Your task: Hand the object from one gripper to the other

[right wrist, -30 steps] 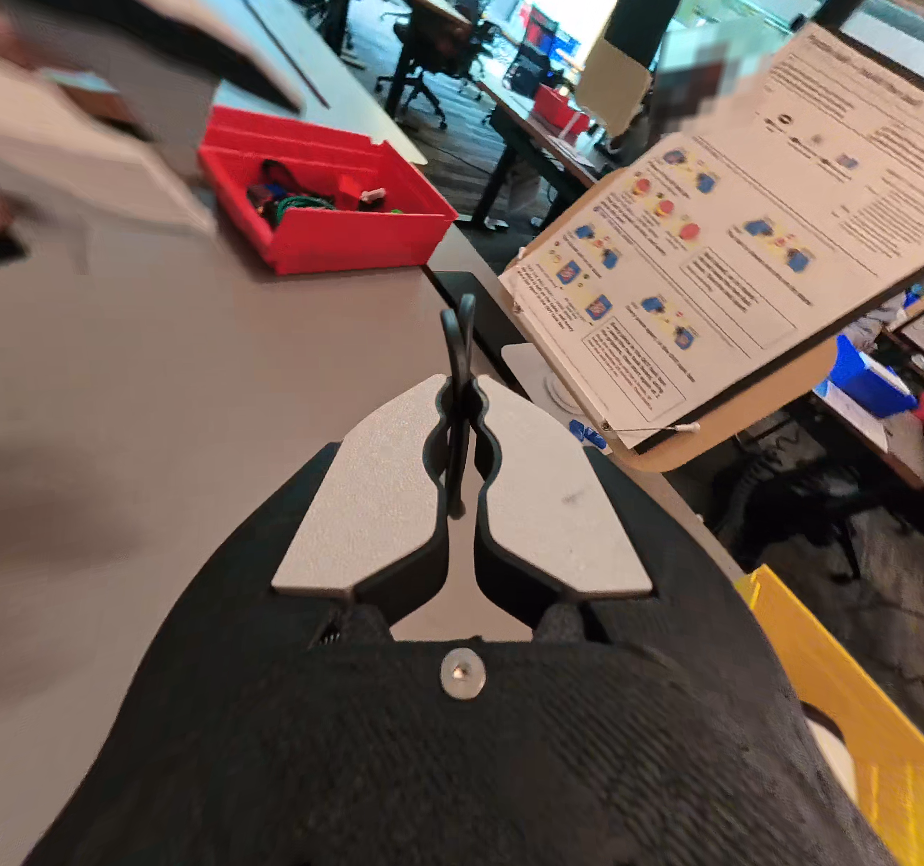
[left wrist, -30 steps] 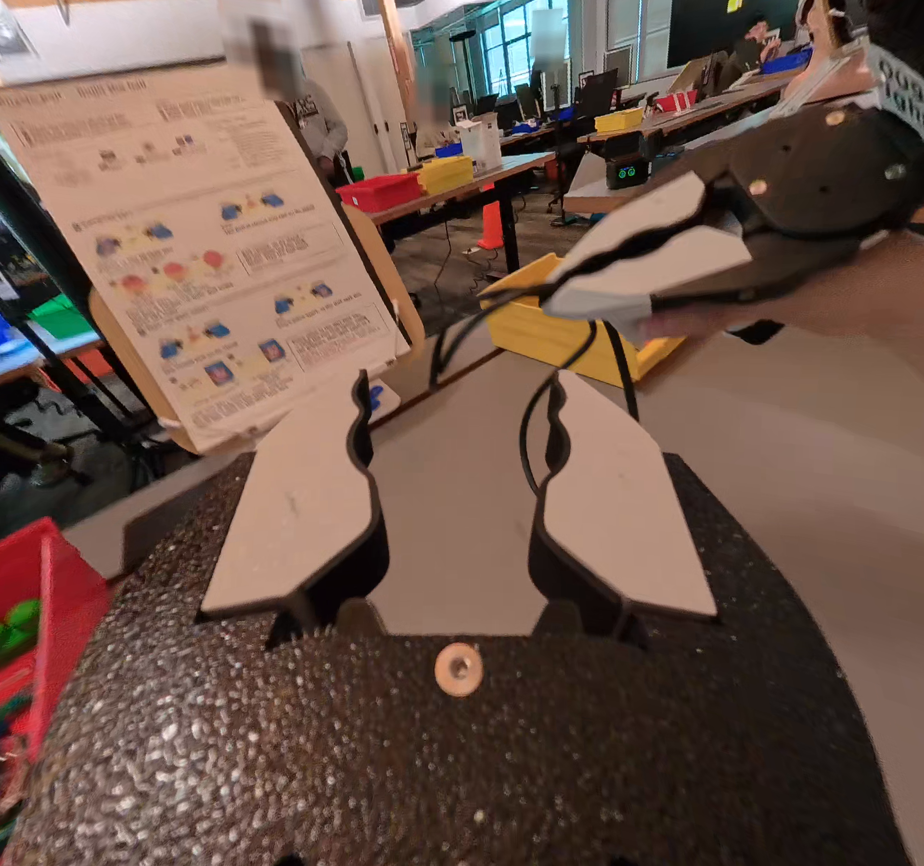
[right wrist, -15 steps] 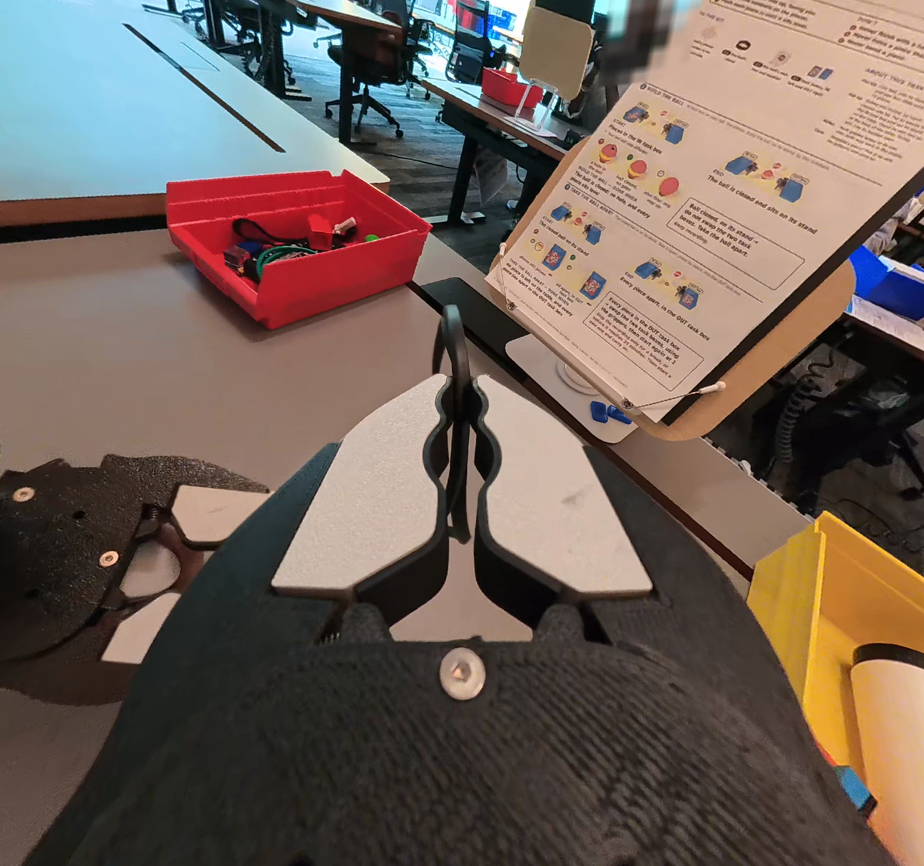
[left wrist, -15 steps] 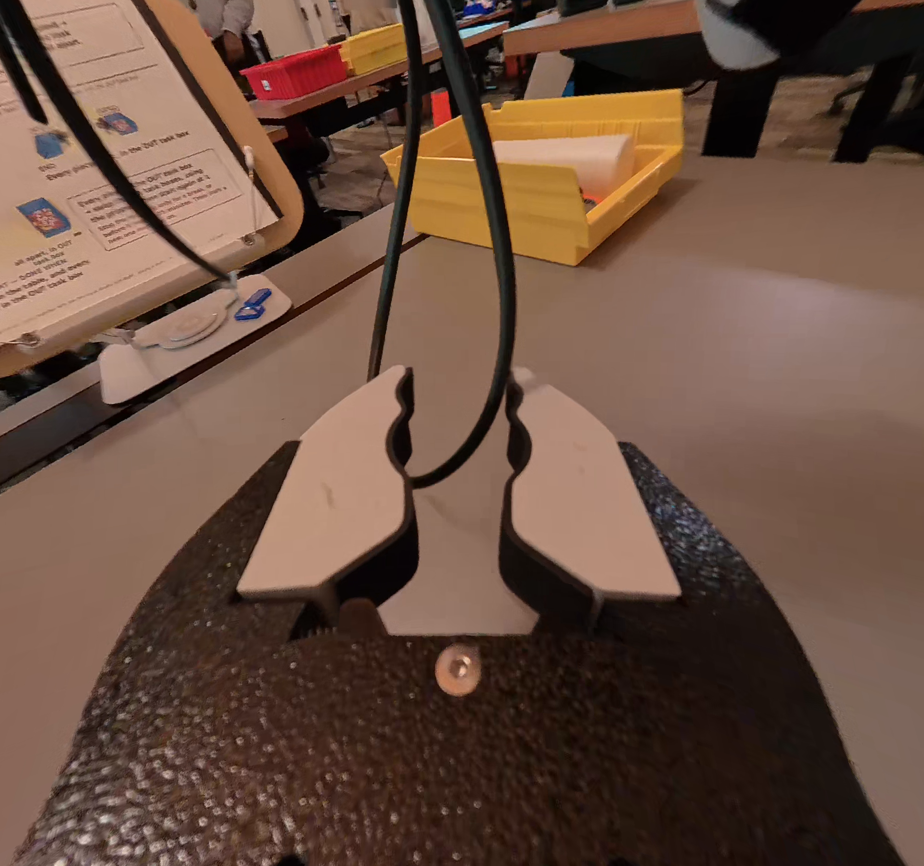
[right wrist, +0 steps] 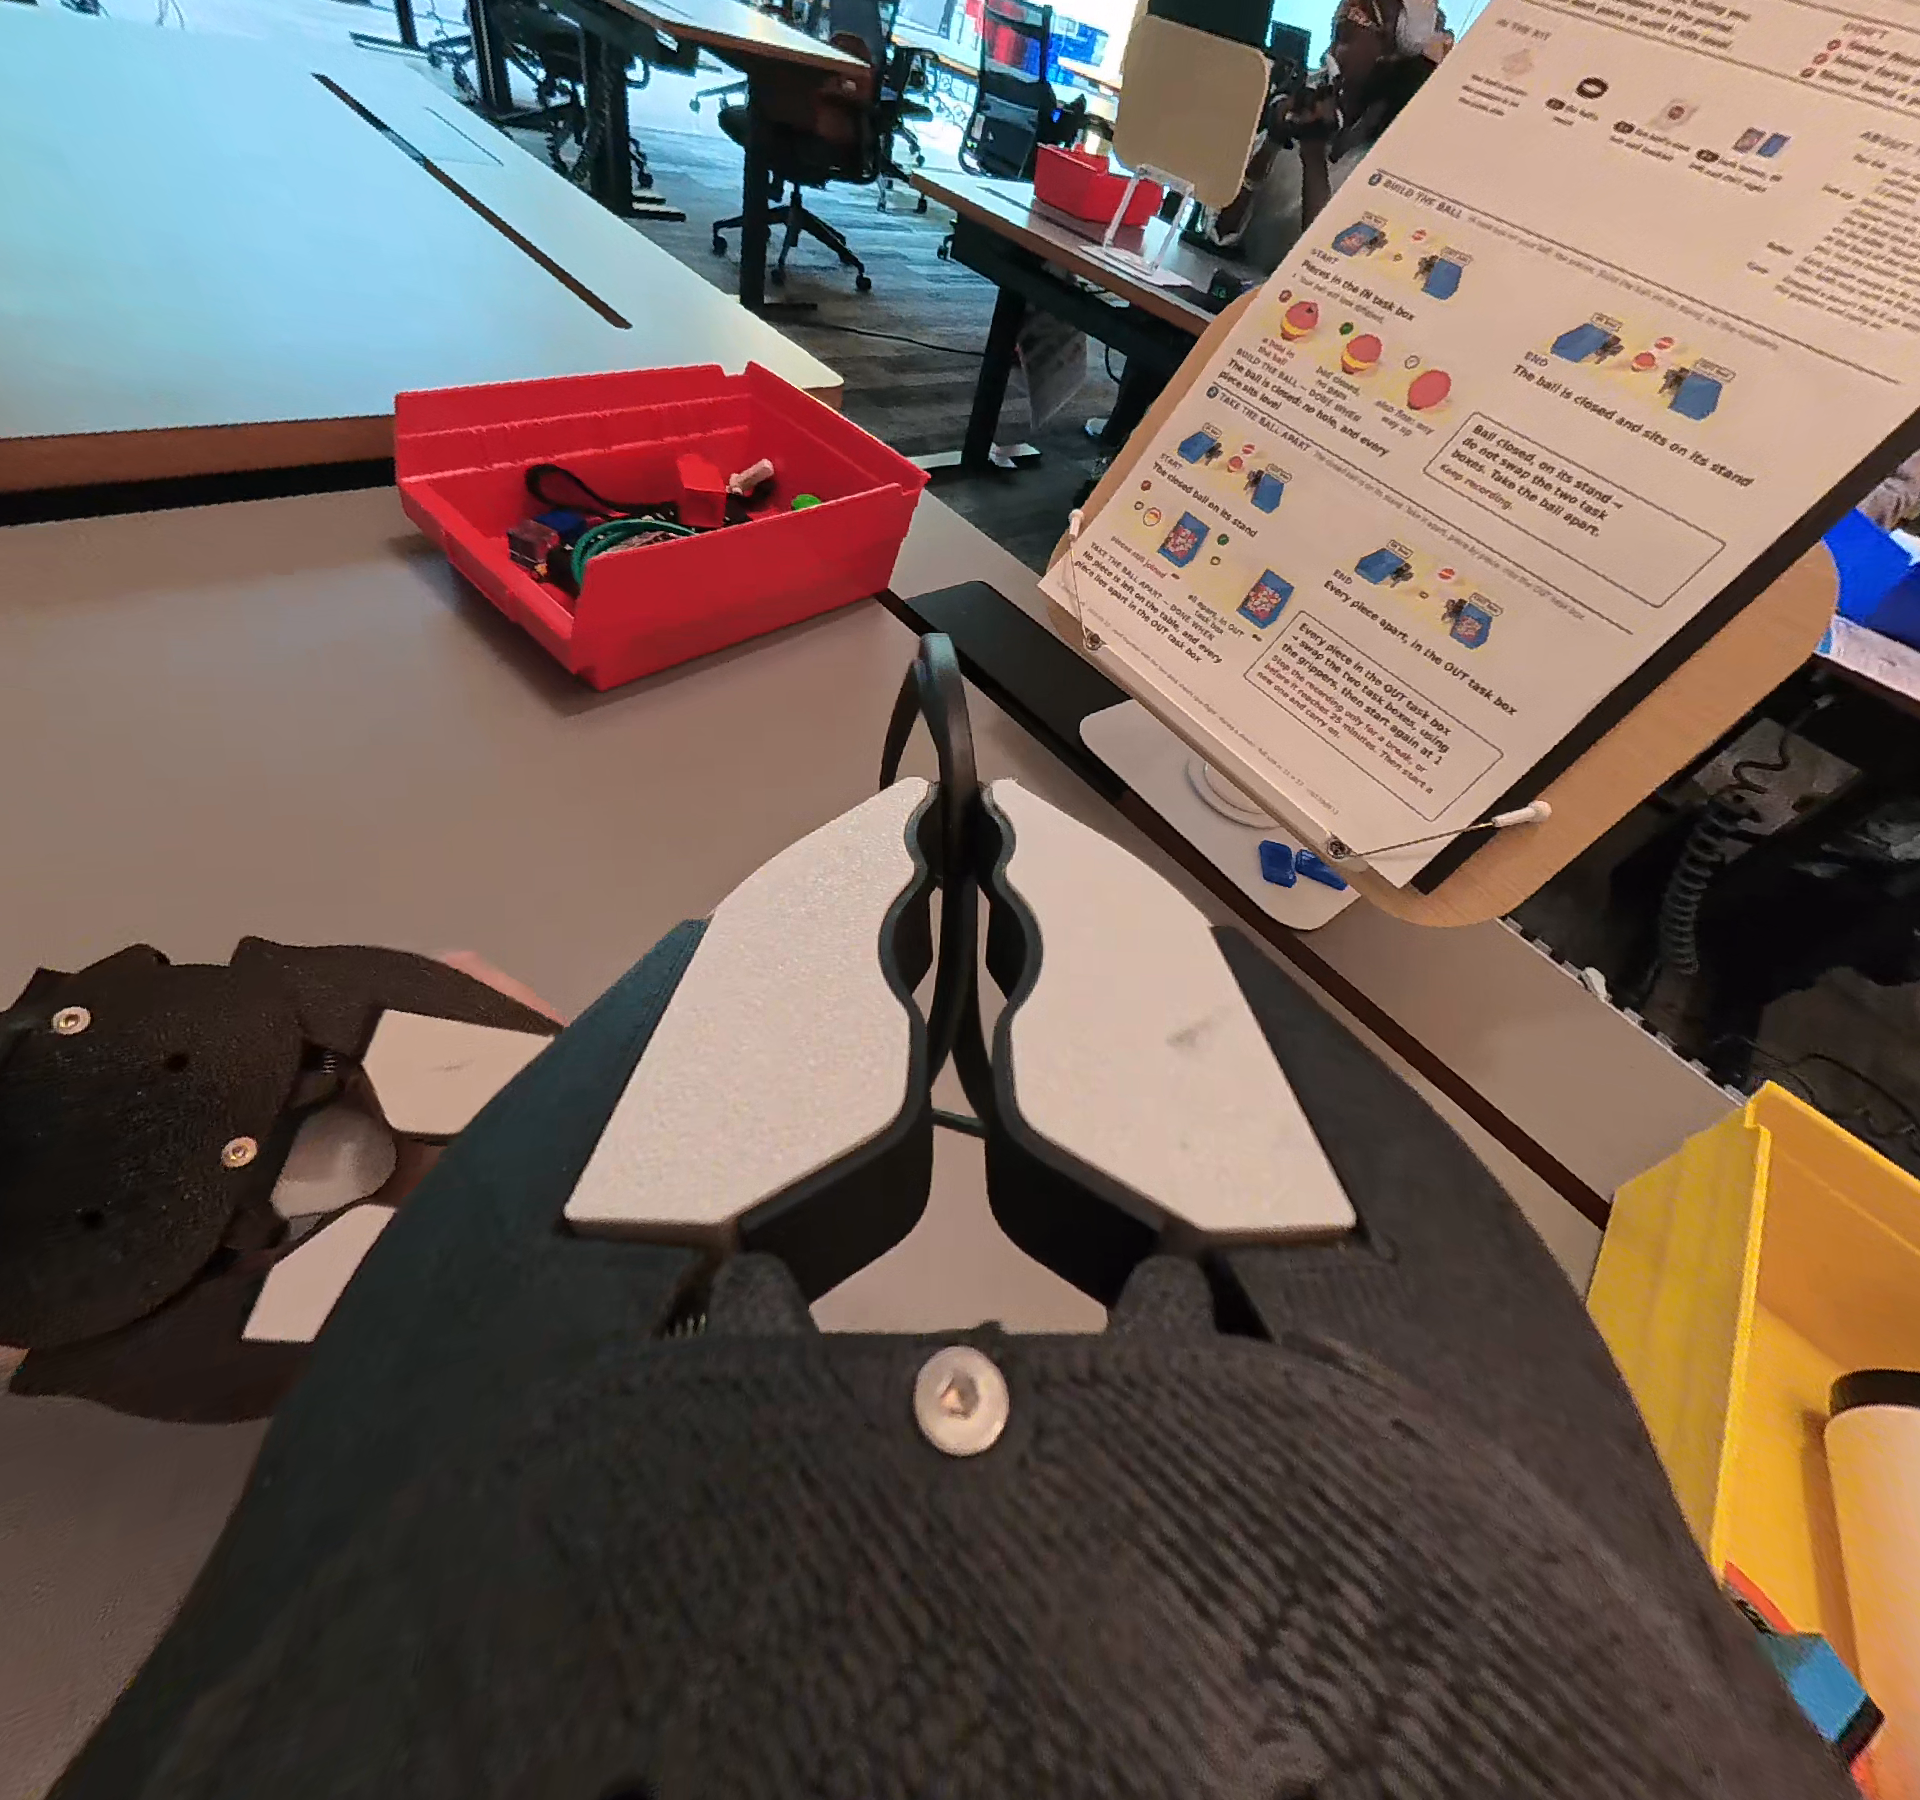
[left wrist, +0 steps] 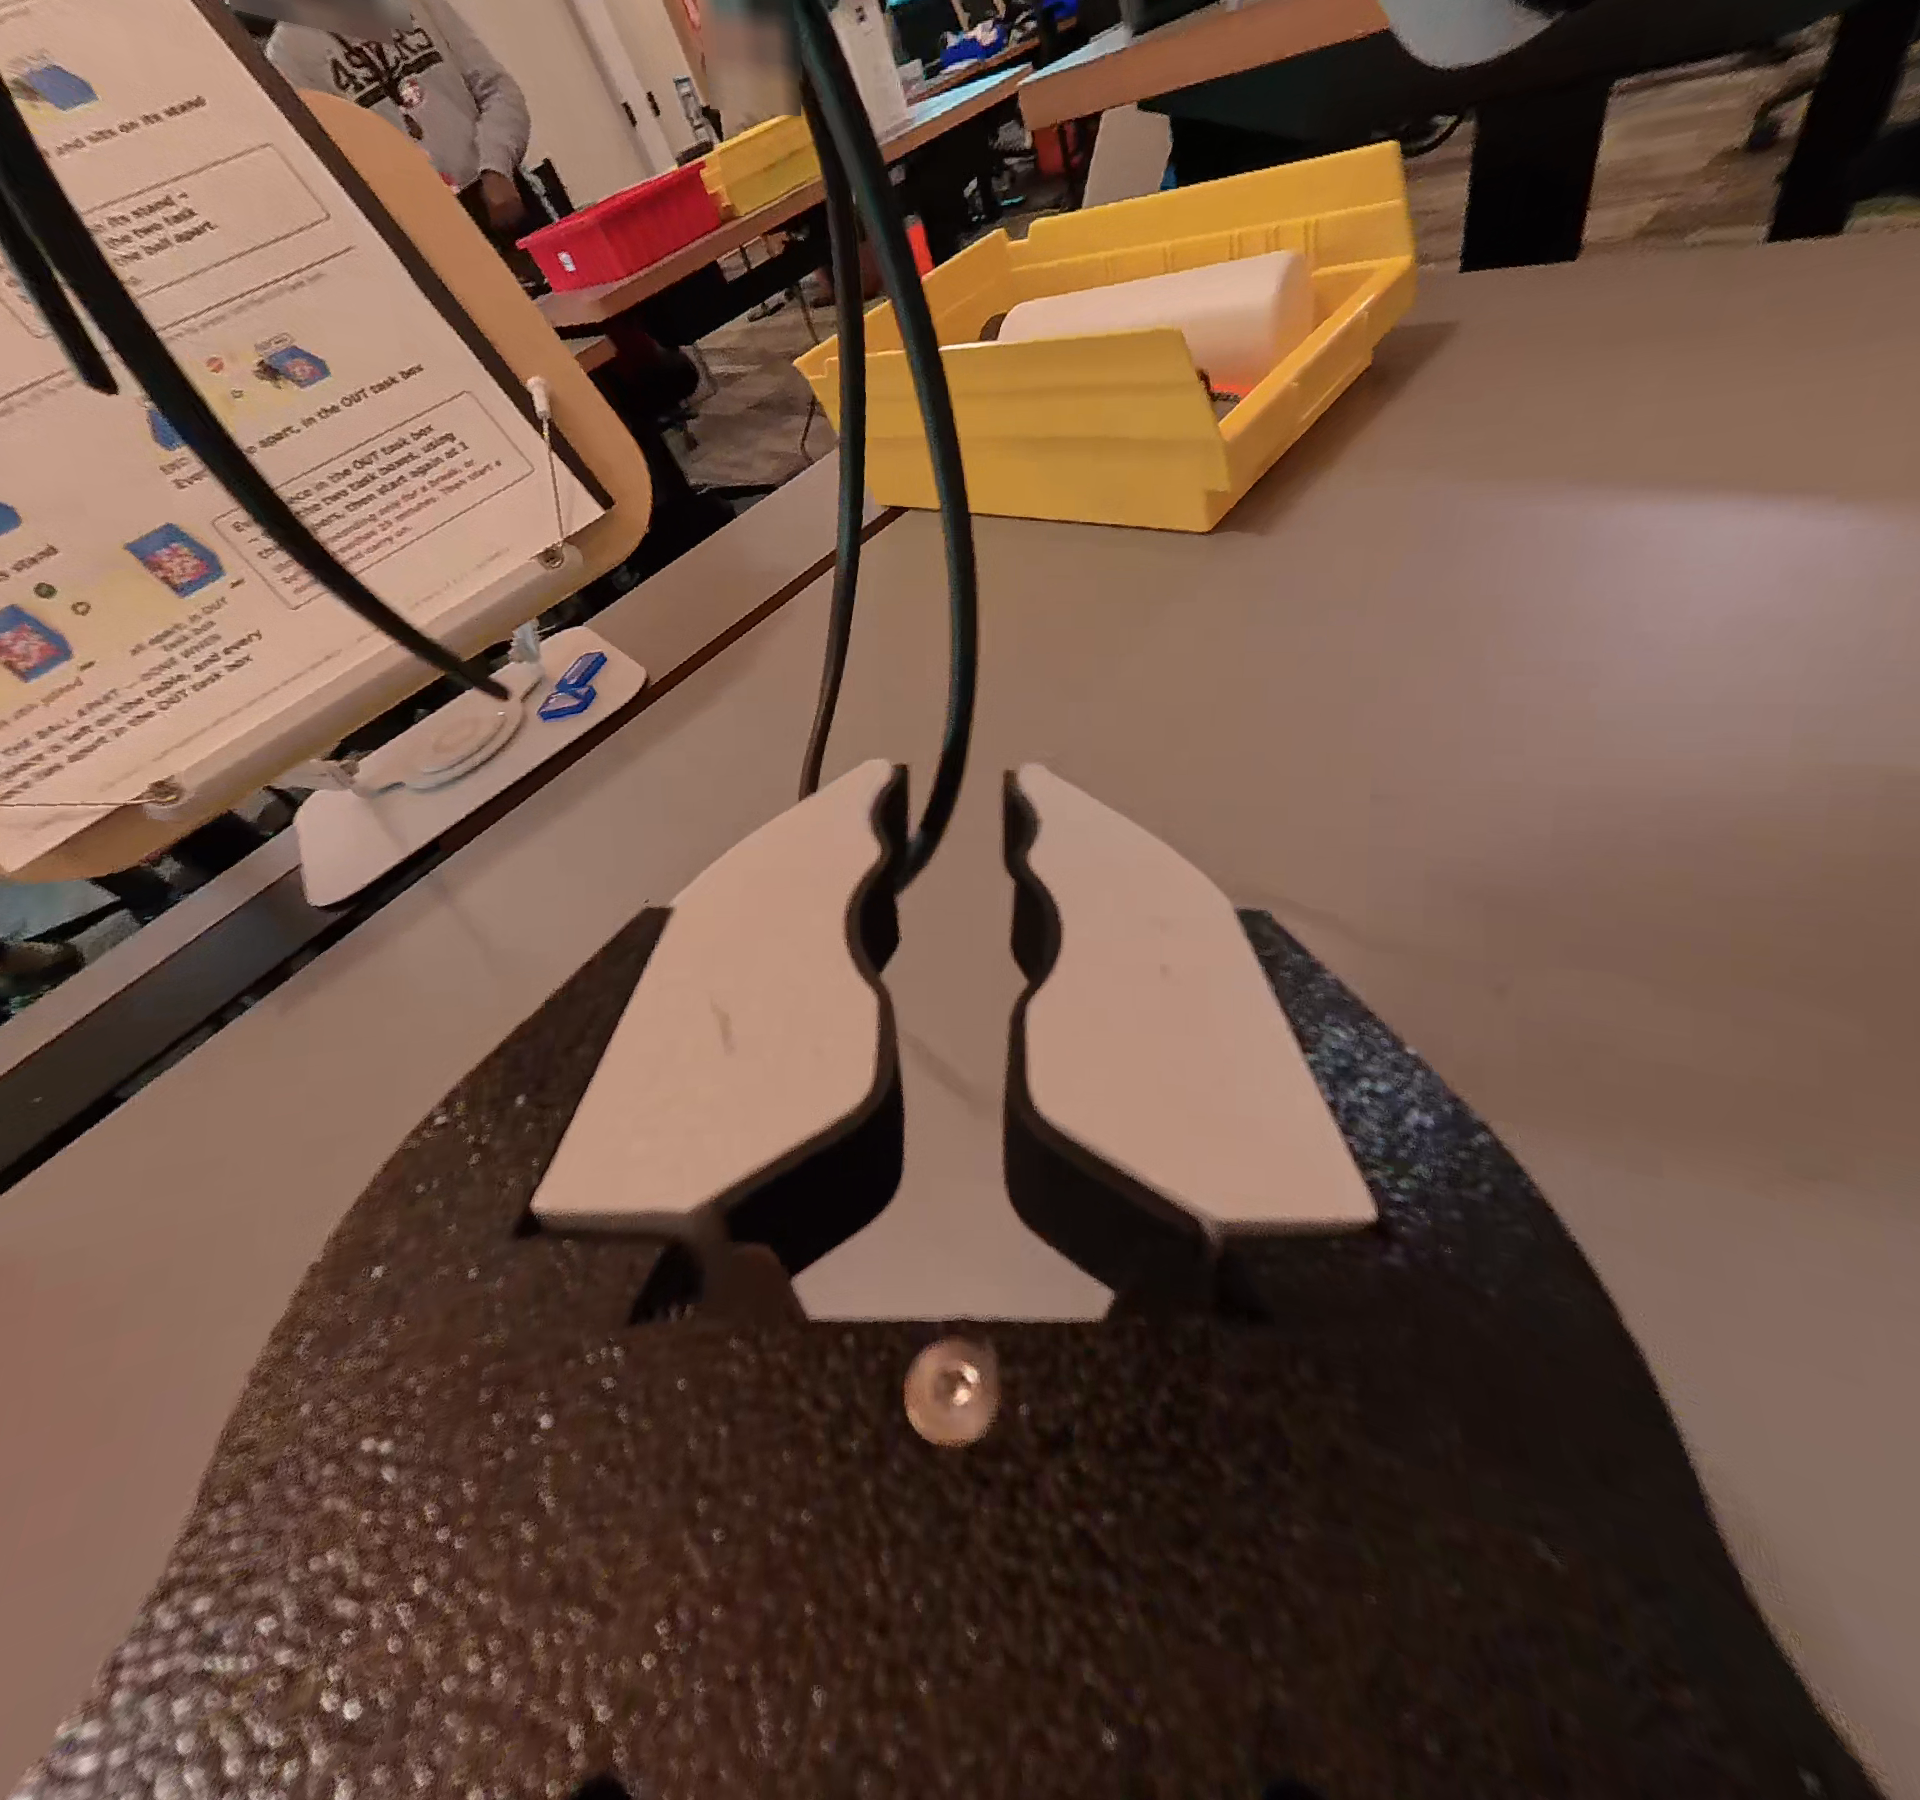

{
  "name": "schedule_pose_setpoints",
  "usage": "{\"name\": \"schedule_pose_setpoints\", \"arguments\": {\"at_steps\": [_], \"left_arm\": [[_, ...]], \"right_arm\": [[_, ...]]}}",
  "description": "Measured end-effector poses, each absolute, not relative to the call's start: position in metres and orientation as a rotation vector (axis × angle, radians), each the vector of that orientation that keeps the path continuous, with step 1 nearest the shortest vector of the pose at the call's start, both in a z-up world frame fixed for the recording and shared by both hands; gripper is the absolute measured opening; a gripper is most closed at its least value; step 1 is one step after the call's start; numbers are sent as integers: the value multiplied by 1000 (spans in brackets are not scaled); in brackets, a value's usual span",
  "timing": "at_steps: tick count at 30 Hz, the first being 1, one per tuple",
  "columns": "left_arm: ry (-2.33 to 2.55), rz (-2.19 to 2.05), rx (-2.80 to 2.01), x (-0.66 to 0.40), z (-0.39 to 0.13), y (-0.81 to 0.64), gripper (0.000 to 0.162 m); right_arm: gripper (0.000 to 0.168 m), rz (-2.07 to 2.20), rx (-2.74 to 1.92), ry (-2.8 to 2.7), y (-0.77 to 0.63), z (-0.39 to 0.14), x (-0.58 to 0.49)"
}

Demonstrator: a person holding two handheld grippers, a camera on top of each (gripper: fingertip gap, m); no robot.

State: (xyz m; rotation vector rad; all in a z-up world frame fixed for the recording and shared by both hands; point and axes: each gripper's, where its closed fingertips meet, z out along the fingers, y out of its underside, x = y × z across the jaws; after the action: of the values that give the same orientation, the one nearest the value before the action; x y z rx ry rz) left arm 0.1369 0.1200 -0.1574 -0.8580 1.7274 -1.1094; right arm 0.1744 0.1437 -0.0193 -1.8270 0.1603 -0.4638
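Observation:
The object is a thin black cord loop. My right gripper is shut on it, and the loop sticks out past the fingertips. In the left wrist view the cord hangs down from above the frame. Its lower bend sits between the fingers of my left gripper. There the cord rests against the left finger, while a clear gap shows to the right finger. The left jaws stand narrowly apart and do not press on the cord. The left gripper also shows low at the left of the right wrist view.
A red bin with small parts stands on the grey table. A yellow bin holds a white roll. An instruction board on a stand rises along the table's edge. A person stands behind the board. The left gripper's tips are roughly 15 cm from the right gripper's.
My left gripper has come in under the right one, and its jaws have narrowed around the hanging cord loop. The right gripper has stayed shut on the cord.

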Motion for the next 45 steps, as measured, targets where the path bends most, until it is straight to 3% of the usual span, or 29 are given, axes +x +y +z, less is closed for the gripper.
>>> {"name": "schedule_pose_setpoints", "arguments": {"at_steps": [1,3,28,34,36,43,45], "left_arm": [[1723,-1083,-860,138,-158,122,7],[1722,-1049,-862,139,-160,124,3],[1772,-1338,-880,106,-86,141,2],[1847,-1461,-1078,110,-44,157,3],[1851,-1473,-1125,116,-28,163,3],[1794,-1627,-1163,133,24,161,3],[1781,-1647,-1154,136,34,156,3]], "right_arm": [[5,-464,-1823,163,143,-18,175],[5,-466,-1818,168,141,-16,176],[5,-410,-1830,228,105,-36,203],[69,-376,-1718,25,91,-6,172],[81,-473,-1698,0,87,-3,163],[45,-433,-1629,-75,131,-37,101],[46,-422,-1640,-33,146,-47,101]]}}
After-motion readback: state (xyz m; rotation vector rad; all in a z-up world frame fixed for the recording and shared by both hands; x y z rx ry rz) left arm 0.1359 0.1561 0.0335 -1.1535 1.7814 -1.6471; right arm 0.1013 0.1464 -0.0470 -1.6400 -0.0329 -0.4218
